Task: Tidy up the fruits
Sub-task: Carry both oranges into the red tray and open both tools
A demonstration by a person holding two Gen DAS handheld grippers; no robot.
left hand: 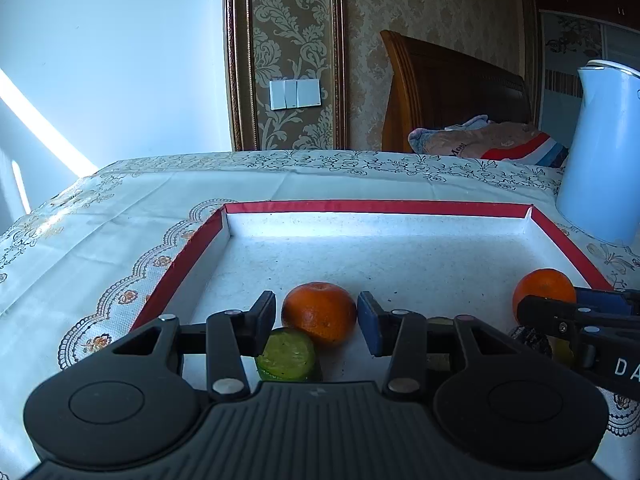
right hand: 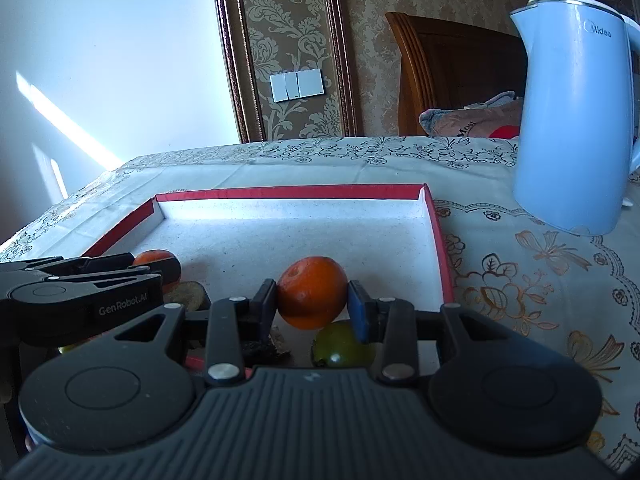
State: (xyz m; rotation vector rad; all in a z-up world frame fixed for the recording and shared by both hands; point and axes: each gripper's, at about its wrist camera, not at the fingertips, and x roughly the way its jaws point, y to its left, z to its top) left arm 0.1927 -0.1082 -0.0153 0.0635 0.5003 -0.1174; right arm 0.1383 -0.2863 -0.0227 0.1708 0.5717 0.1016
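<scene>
1. Here, in the left wrist view, the left gripper (left hand: pixel 316 322) stands with its jaws apart around an orange (left hand: pixel 319 312); a gap shows on each side, so the pads do not press it. The orange rests on the tray (left hand: pixel 376 207) floor near its front edge, touching a green fruit (left hand: pixel 286 356) in front. At the tray's right edge the right gripper (left hand: pixel 560 312) hides part of a second orange (left hand: pixel 544 286).
2. In the right wrist view, the right gripper (right hand: pixel 312 302) holds an orange (right hand: pixel 312 297), both pads against it, above the tray (right hand: pixel 288 191) near its front right corner. A green fruit (right hand: pixel 342 345) lies just below. A kettle (right hand: pixel 572 116) stands on the tablecloth (right hand: pixel 520 280) beyond the tray's right edge.
</scene>
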